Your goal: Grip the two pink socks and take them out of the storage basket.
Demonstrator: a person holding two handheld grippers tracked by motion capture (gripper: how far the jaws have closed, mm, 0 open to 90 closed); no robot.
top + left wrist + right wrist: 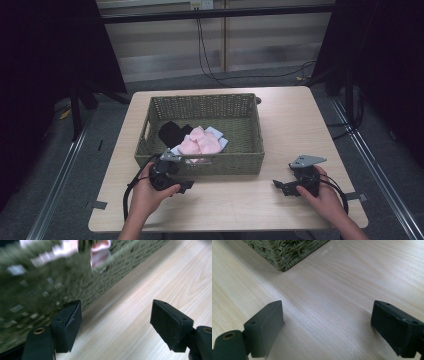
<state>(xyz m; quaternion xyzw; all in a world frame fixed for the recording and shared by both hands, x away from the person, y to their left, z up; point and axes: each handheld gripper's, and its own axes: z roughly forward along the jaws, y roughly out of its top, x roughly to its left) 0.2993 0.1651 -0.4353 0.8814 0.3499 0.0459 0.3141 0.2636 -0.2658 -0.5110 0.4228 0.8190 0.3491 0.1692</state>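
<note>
Woven green basket, rectangular and shallow-walled, sits on the middle of the light wooden table, its long sides running left to right. Inside lie a pink cloth, a black cloth to its left and a pale blue-white cloth under the pink one (all bunched toward the near left part of the basket). A strip of pink shows through a slot in the near wall.

At the near wall's left end, the left gripper is held in the person's left hand; in the left gripper view its jaws stand wide apart over the tabletop with nothing between them, one jaw just beside the blurred basket weave.

Well to the right of the basket, the right gripper is held in the right hand, low over bare wood. In the right gripper view its jaws are likewise spread wide and grip nothing, a basket corner ahead.
</note>
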